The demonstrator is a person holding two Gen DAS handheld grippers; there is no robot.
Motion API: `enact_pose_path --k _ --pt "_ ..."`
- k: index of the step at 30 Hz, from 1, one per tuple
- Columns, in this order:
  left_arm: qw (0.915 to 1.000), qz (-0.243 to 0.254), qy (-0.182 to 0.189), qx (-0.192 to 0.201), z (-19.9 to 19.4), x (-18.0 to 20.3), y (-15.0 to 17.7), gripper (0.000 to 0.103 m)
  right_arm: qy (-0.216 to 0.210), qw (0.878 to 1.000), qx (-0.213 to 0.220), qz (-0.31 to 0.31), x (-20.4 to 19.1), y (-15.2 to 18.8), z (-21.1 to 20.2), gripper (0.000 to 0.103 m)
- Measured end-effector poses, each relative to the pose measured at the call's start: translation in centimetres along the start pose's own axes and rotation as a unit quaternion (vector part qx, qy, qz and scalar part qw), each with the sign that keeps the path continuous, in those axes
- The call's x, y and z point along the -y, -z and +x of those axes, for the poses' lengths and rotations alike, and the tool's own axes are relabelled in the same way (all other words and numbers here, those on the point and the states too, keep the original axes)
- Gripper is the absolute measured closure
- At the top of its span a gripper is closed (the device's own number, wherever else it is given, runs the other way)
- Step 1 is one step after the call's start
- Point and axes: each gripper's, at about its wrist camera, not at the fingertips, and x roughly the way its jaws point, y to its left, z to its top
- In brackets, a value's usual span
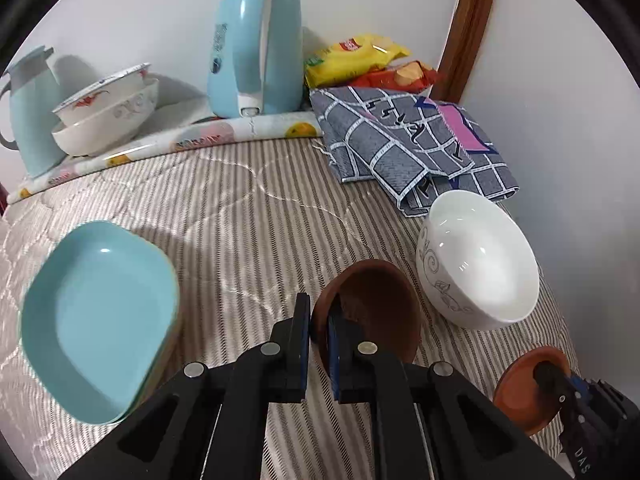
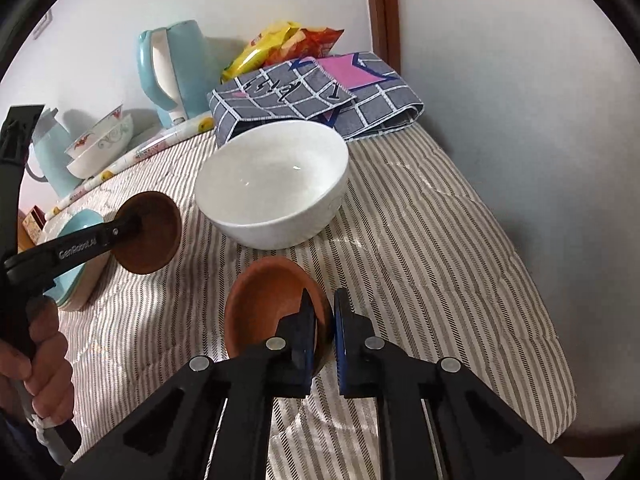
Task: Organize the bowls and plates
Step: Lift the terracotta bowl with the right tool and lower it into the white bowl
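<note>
My left gripper point(image 1: 319, 316) is shut on the rim of a small brown dish point(image 1: 380, 300), lifted off the striped cloth. My right gripper point(image 2: 324, 312) is shut on the rim of a second brown dish point(image 2: 268, 300), also held above the cloth. From the right wrist view, the left gripper point(image 2: 136, 224) and its dish point(image 2: 154, 236) hang at the left; from the left wrist view, the right gripper's dish point(image 1: 524, 388) shows at the lower right. A white bowl point(image 1: 476, 260) point(image 2: 276, 180) sits between them, farther back. Stacked light blue plates point(image 1: 96, 320) point(image 2: 78, 224) lie at the left.
At the back stand a light blue kettle point(image 1: 256, 48), a blue jug point(image 1: 32, 108) and two stacked patterned bowls point(image 1: 108, 112) on a fruit-print mat point(image 1: 200, 140). A folded checked cloth point(image 1: 404, 140) and snack bags point(image 1: 360, 60) lie back right. A hand point(image 2: 44, 360) grips the left handle.
</note>
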Motion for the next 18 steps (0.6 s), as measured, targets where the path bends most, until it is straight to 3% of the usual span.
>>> enact_pose_path --k 18 --pt "0.9987 -0.022 -0.001 0.046 -5.8 -2.6 -0.5 0.095 0.018 0.998 0.064 0.012 -0.8 -3.7 -5.0 0.094"
